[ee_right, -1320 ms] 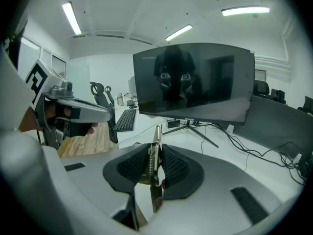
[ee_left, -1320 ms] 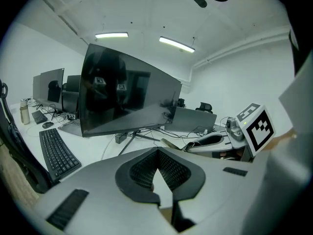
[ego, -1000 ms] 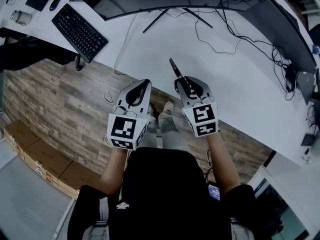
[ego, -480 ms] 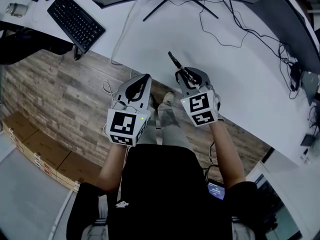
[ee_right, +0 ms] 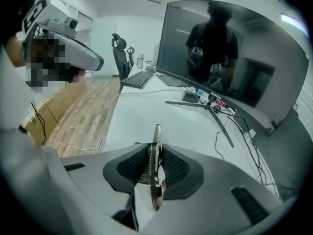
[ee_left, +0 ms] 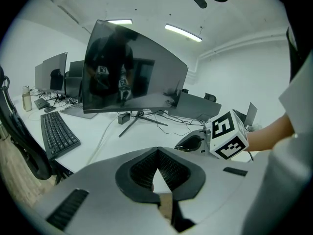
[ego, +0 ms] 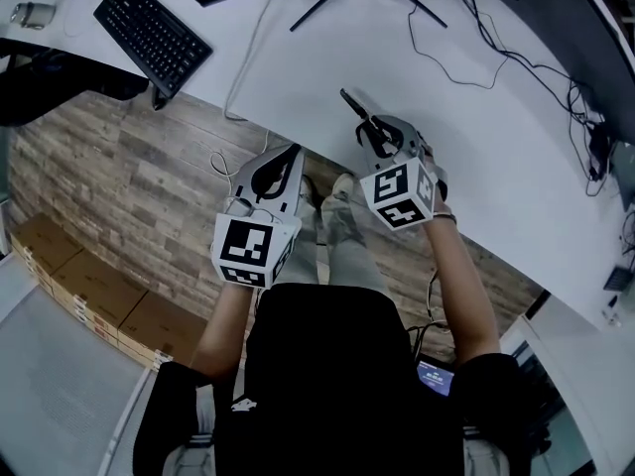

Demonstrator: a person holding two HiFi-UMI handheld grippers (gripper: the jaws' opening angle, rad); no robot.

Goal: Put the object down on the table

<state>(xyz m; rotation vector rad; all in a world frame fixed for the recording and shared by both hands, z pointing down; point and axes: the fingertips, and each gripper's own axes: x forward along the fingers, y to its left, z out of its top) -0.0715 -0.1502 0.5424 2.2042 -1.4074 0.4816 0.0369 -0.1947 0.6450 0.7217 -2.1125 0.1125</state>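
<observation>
The right claw [ego: 372, 135] was clamped on a slim metal tool [ee_right: 156, 136], jaws partly closed around its sprung middle. The tool's tip poked out over the white surface [ego: 496, 157], near the front edge. The left claw [ego: 286, 159] hung empty above the wooden floor [ego: 129, 186], jaws together.

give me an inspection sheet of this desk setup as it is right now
surface: white table, bare near the grippers
job's things: slim metal tool, over the table's near edge, not yet set down
clutter: keyboard; monitor at the back
grippers: right gripper shut on the tool; left gripper shut, nothing in it
cables: black cables loose on the table
surroundings: wood floor; cardboard boxes
</observation>
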